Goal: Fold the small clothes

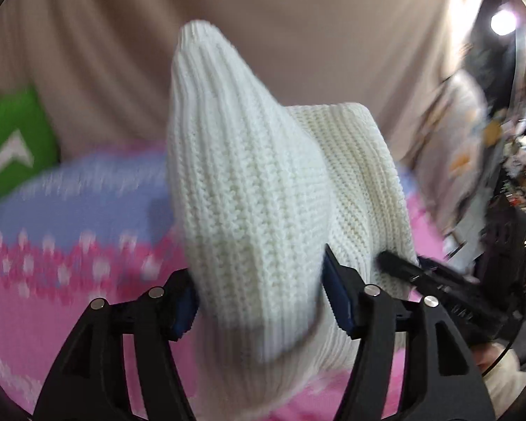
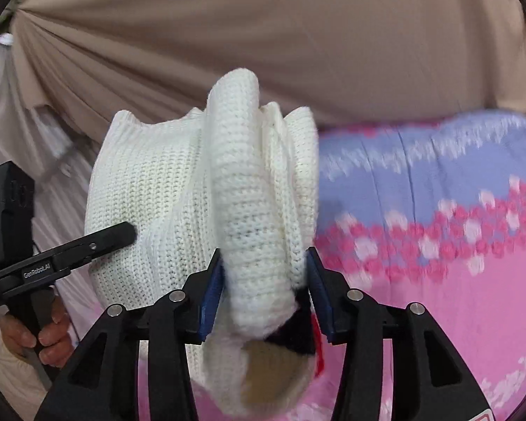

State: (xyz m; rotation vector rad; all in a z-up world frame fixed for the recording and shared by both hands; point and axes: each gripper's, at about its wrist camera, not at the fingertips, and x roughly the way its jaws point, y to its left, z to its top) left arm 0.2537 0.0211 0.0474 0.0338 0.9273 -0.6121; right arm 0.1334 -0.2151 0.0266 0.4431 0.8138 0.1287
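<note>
Behind white knit (image 1: 249,182), pink-blue sweater (image 1: 70,210), beige cloth (image 1: 298,35)

A big knitted blanket (image 2: 438,280) lies at the bottom. It is pink, with a purple band and white dots. Behind it hangs a tan cloth (image 2: 298,35) with folds. A green cushion (image 1: 14,140) with a white mark sits by the blanket's left edge.
</note>
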